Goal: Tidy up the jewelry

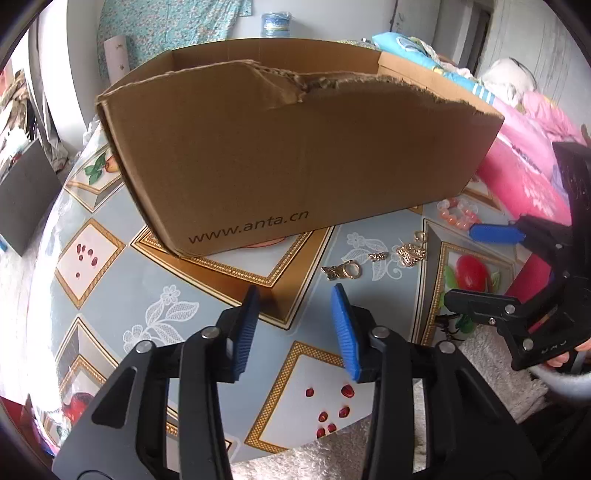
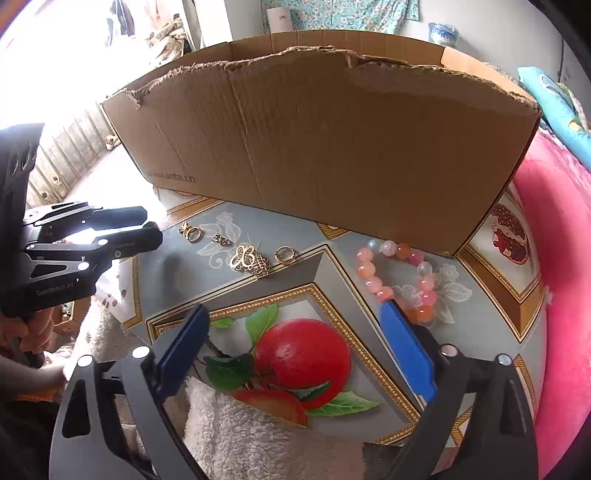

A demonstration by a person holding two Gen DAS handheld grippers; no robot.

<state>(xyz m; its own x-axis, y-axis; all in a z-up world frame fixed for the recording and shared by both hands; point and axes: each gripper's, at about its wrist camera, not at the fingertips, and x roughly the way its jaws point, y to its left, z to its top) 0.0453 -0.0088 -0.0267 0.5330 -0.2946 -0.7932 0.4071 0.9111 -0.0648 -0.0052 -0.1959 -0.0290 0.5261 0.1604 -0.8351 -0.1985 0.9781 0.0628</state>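
Observation:
Several small gold pieces lie on the patterned tablecloth in front of a torn cardboard box (image 2: 332, 147): a ring (image 2: 284, 254), a butterfly charm (image 2: 242, 256) and a ring with a charm (image 2: 192, 233). A pink and orange bead bracelet (image 2: 365, 271) lies to their right, close to the box. My right gripper (image 2: 293, 306) stands wide open over the apple print, its right fingertip just short of the beads. My left gripper (image 1: 296, 290) is open with nothing between its pads, a little short of the ring with a charm (image 1: 349, 268). The box (image 1: 277, 166) fills the far side.
A white fluffy towel (image 2: 236, 435) lies at the table's near edge. A pink blanket (image 2: 561, 258) lies right of the table. Behind the box are a floral curtain and a blue-labelled container (image 1: 275, 24). A hand (image 2: 37, 325) holds the left gripper.

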